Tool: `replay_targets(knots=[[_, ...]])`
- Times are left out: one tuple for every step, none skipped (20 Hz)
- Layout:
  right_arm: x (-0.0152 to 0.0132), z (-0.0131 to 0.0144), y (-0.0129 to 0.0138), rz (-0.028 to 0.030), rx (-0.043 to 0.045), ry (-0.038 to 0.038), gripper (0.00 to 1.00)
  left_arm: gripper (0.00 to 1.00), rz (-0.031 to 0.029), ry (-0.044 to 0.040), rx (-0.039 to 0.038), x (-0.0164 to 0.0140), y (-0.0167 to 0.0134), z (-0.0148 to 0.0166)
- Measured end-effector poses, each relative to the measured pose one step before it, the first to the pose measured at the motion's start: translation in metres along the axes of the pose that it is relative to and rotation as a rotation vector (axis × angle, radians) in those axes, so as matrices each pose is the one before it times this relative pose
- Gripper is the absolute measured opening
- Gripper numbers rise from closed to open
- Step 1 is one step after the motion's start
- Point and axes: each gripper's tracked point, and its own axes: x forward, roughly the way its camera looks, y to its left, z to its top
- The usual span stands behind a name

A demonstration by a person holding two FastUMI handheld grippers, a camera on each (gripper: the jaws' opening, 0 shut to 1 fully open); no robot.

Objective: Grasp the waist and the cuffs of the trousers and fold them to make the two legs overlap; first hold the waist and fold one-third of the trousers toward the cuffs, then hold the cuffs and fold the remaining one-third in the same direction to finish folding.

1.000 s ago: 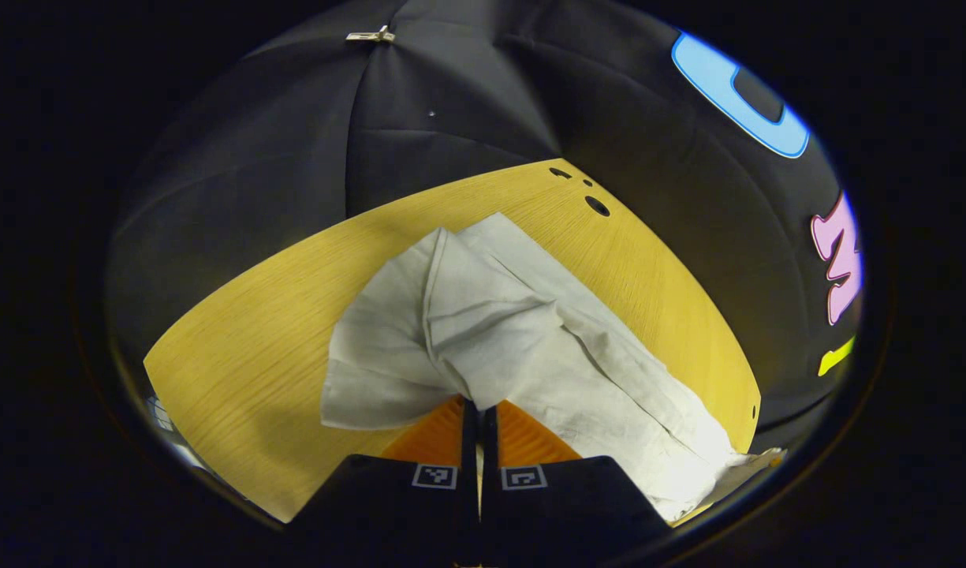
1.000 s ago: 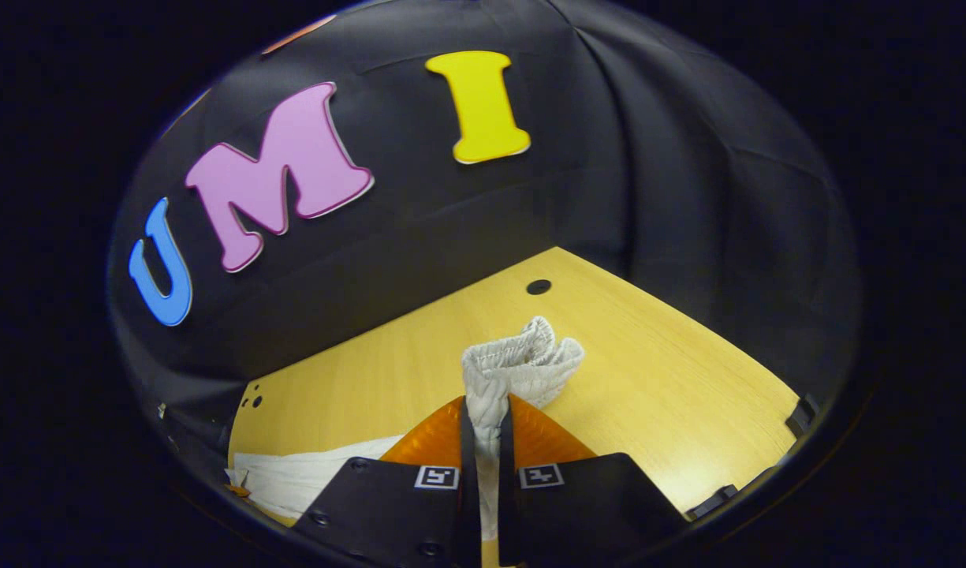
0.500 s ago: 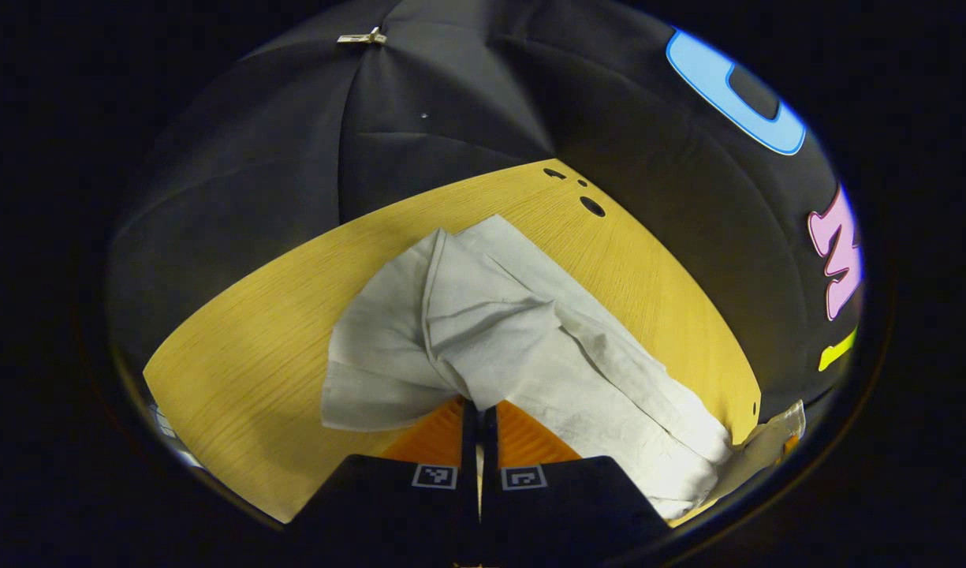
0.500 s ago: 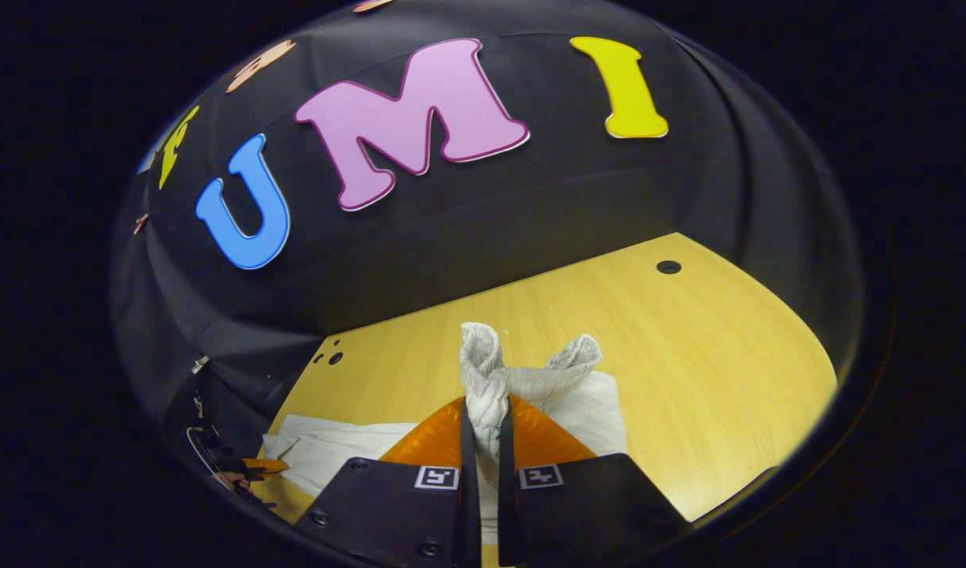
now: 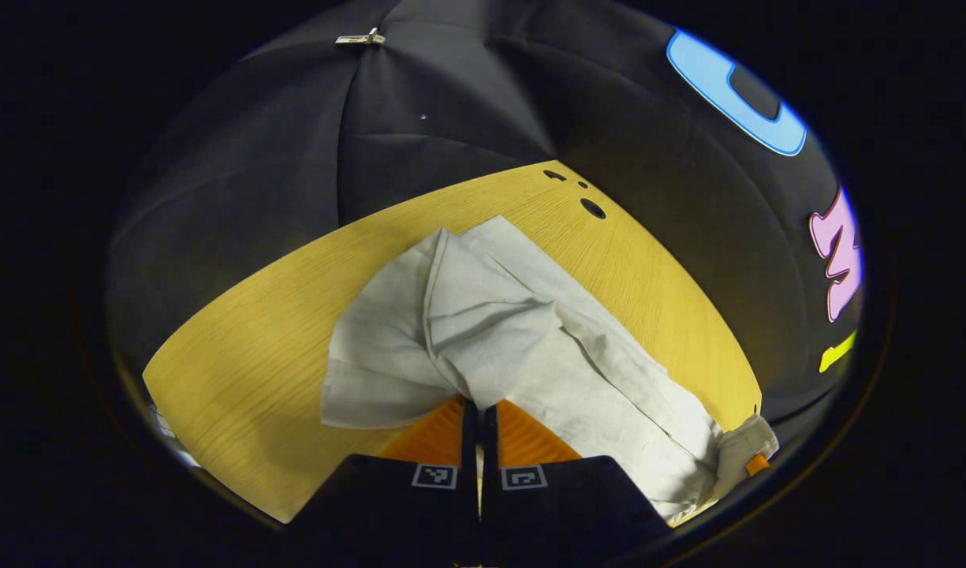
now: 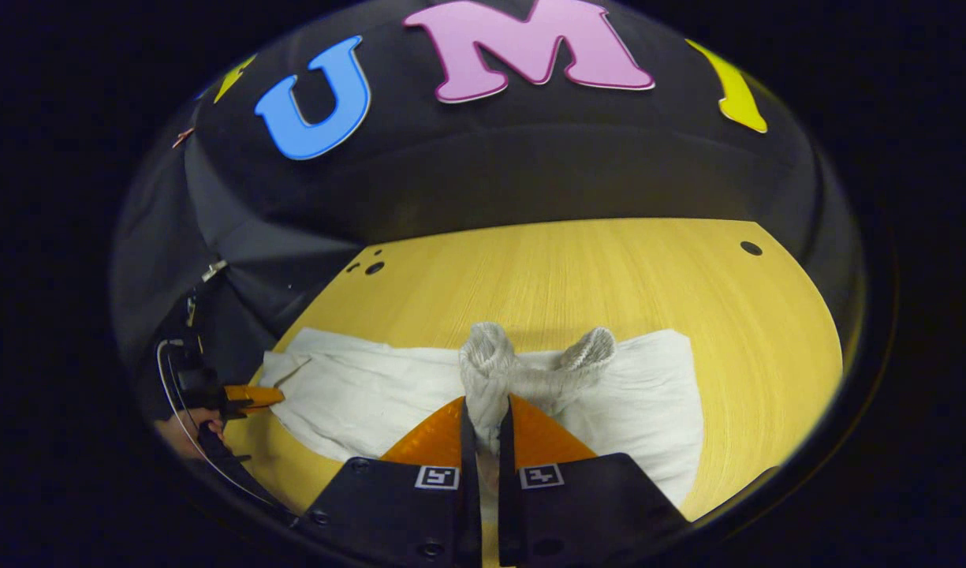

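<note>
Over tabletop [image 6: 609, 268], leg-overlap fold: right tongs [image 6: 483, 410] clamped on waist [image 6: 490, 367], left tongs [image 5: 478, 410] on cuffs [image 5: 388, 379]; next lay flat, release.

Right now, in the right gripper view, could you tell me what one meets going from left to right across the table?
Left gripper at the cuffs, trousers legs, right gripper pinching the bunched waist, bare table.

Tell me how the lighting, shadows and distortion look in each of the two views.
Left gripper view: fisheye bends the table edge into an arc; the trousers are sharp and evenly lit, with soft shadow in their creases. Right gripper view: the table far edge bows too; a faint shadow band lies behind the pinched waist; the left rim falls dark.
</note>
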Motion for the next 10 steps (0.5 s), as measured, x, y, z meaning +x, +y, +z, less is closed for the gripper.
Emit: replay_targets(knots=[[0.00439, -0.01181, 0.00504, 0.00609, -0.04902, 0.03237, 0.13, 0.06, -0.00259, 0.00134, 0.00030, 0.00010, -0.00026, 0.00029], [0.01026, -0.01333, 0.01055, 0.01735, -0.05133, 0.04819, 0.13, 0.06, -0.00133, 0.00010, -0.00261, -0.00084, 0.00017, -0.00099], [0.00517, -0.00703, 0.00568, 0.01993, 0.00056, 0.03084, 0.17, 0.06, 0.00115, -0.00111, -0.00189, 0.00004, -0.00015, 0.00057], [0.00095, -0.01124, 0.01031, 0.03028, 0.01251, 0.03451, 0.20, 0.06, 0.00170, -0.00166, -0.00072, 0.00072, 0.00005, -0.00022], [-0.00062, -0.00748, 0.00618, 0.02609, 0.01377, 0.02792, 0.32, 0.06, 0.00194, -0.00306, 0.00038, 0.00023, -0.00012, 0.00091], [-0.00198, -0.00591, 0.00901, 0.03539, 0.01681, 0.01969, 0.39, 0.07, 0.00265, -0.00187, 0.00127, 0.00031, 0.00069, -0.00022], [-0.00324, -0.00009, 0.00986, 0.04183, 0.02230, 0.00152, 0.41, 0.06, 0.00230, -0.00080, 0.00178, 0.00005, 0.00023, 0.00083], [-0.00622, 0.00384, 0.01260, 0.06906, 0.04014, -0.01166, 0.49, 0.06, -0.00076, -0.00207, -0.00263, 0.00059, 0.00052, 0.00058], [-0.00588, 0.00634, 0.01659, 0.07755, 0.05389, -0.01698, 0.41, 0.06, -0.00501, -0.00322, -0.01107, -0.00038, -0.00066, 0.00007], [-0.00831, 0.00714, 0.01403, 0.06528, 0.06451, -0.02833, 0.55, 0.06, -0.01042, -0.00503, -0.01899, 0.00078, -0.00172, 0.00132]])
